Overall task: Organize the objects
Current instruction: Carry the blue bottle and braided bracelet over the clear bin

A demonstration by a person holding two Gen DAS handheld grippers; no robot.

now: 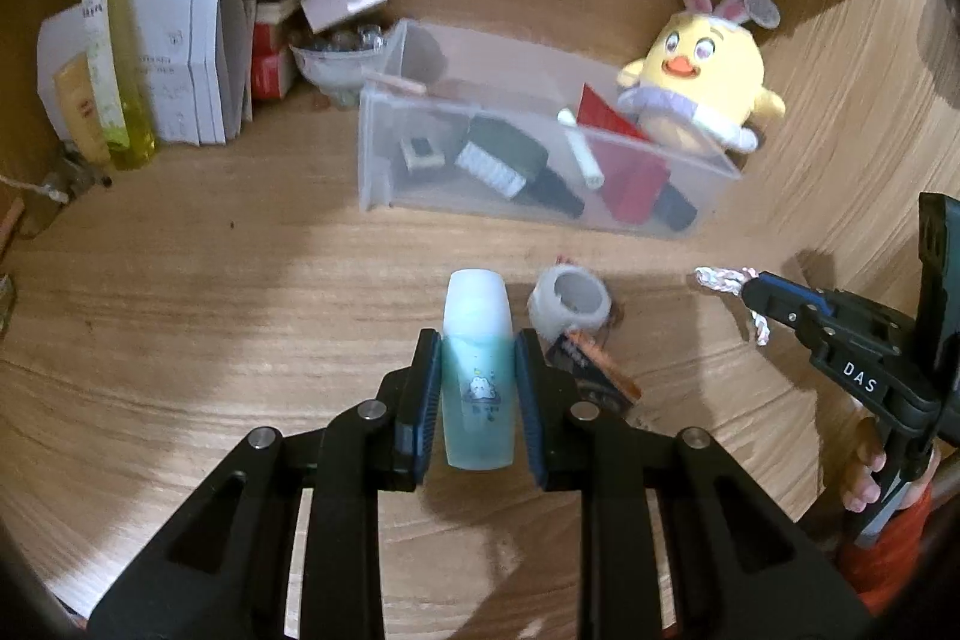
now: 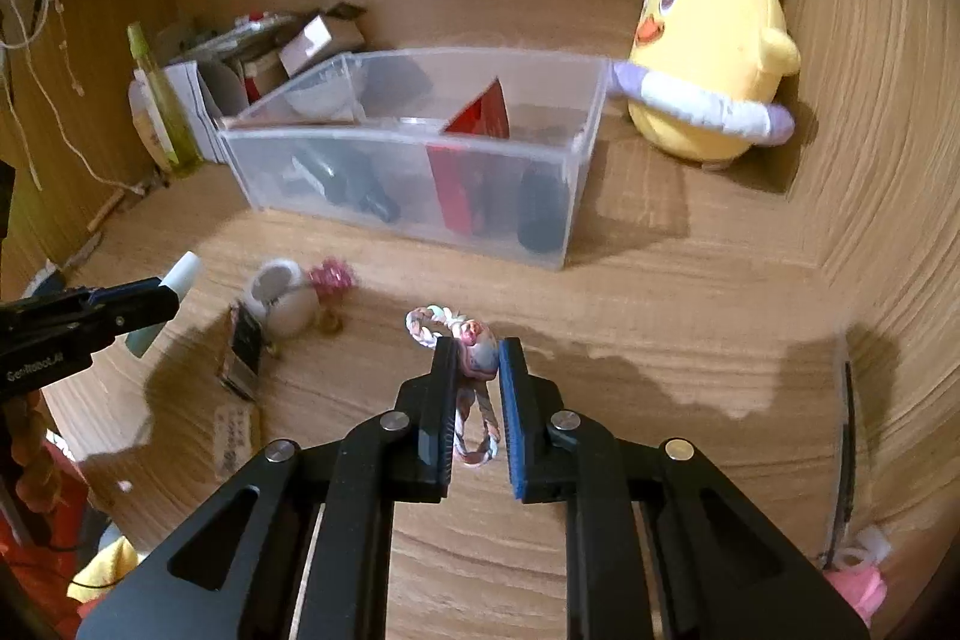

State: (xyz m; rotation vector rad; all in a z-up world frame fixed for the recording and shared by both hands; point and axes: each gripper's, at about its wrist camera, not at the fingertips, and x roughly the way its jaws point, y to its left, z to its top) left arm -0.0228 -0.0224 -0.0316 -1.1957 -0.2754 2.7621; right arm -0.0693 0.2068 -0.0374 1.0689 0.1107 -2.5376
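My left gripper (image 1: 477, 352) is shut on a pale blue bottle (image 1: 478, 376) with a white cap, held above the wooden desk. My right gripper (image 2: 477, 352) is shut on a braided pastel hair tie (image 2: 474, 358); it also shows at the right of the left wrist view (image 1: 729, 280). A clear plastic bin (image 1: 540, 142) holding a brush, a red box and dark items stands ahead; it shows in the right wrist view (image 2: 420, 154) too. A white tape roll (image 1: 570, 304) and a small dark packet (image 1: 591, 370) lie on the desk near the bottle.
A yellow chick plush (image 1: 702, 82) with bunny ears sits right of the bin. Boxes, pens, a bowl and a yellow-green bottle (image 1: 117, 58) crowd the back left. A pink scrunchie (image 2: 330, 277) lies by the tape roll (image 2: 282, 298). Wooden walls enclose the desk.
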